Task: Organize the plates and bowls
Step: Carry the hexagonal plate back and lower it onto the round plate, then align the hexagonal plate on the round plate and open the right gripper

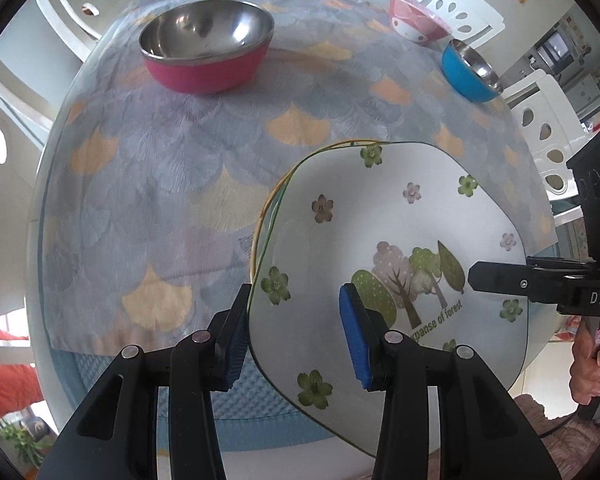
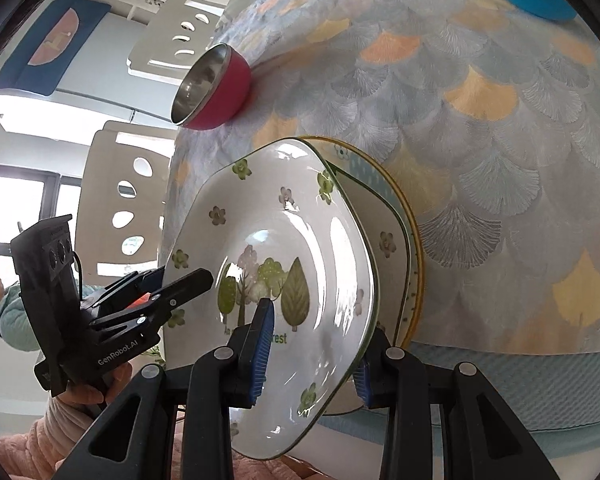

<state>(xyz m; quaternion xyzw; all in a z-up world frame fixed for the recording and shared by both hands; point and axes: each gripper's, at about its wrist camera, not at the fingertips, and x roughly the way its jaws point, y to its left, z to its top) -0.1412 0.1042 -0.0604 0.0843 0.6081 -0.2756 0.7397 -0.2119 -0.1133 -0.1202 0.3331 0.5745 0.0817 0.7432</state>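
Two tongs share one load: the left tongs (image 1: 296, 344) and the right tongs (image 2: 314, 350) each pinch an opposite rim of the flowered plate (image 1: 380, 248), one blue pad above the rim, the other under it. Jaws stand narrow on both, closed on the plate edge. A grip from both sides looks chosen to keep the wide, slick dish level; a single pinch at one edge would likely let it tip

Under the held plate, just beyond the right tongs, lie two more plates (image 2: 404, 248), a green-rimmed one and a yellow-rimmed one, seemingly the stack it belongs on. Whether the held plate touches them already or rides just above, cannot tell

Ahead of the left tongs, well apart on the patterned cloth (image 1: 180, 184) of the bench (image 1: 52, 340): a red bowl (image 1: 206, 46), and further to the right a blue bowl (image 1: 470, 70) near a pink bowl (image 1: 418, 20). Bowls sit separate, likely still to be gathered

Stack sits near the bench's front edge, close to the person
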